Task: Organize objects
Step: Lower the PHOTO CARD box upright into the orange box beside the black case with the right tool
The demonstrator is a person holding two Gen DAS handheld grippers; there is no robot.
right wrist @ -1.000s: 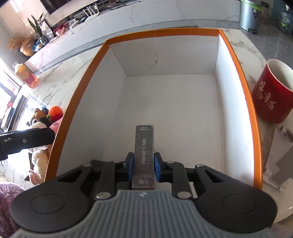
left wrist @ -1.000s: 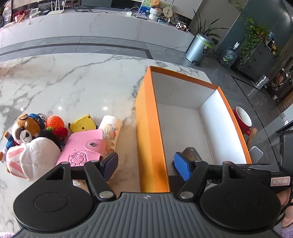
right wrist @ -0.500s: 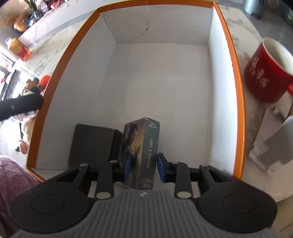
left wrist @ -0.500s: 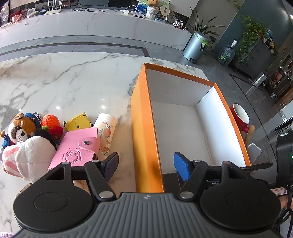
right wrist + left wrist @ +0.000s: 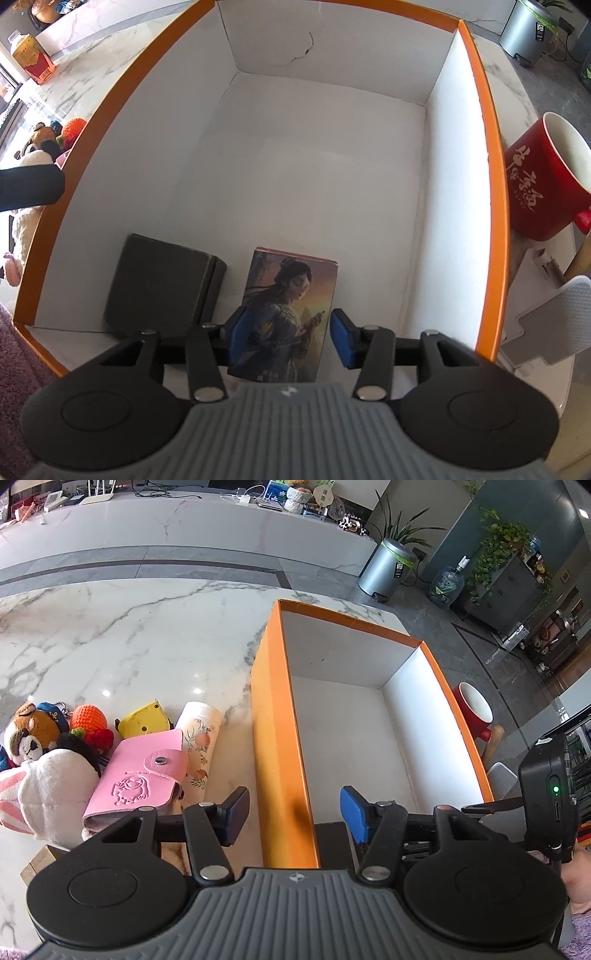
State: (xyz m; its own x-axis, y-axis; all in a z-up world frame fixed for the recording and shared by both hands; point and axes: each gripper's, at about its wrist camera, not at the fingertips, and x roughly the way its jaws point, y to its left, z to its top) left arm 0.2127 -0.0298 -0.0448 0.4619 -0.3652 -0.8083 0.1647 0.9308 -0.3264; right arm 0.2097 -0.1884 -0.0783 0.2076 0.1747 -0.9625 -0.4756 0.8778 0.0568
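your right gripper point(image 5: 282, 334) has just been opening, card box point(image 5: 286, 314) released between; its writing at 6 o'clock unreadable.

- The left tool point(image 5: 293, 814) has a ribbed grey housing with a small cross-mark emblem at its top centre, flanked by two round black discs.
- Black linkage arms with silver screw heads carry its fingers point(image 5: 352, 816), which are faced with blue pads.
- The right tool point(image 5: 284, 336) is built alike: grey ribbed body, black discs, silver pivots, blue pads on the fingers point(image 5: 341, 341).
- Seen from the left, it bears a black box with a lit green light.
- Fuzzy purple fabric shows at the near edges of both views.
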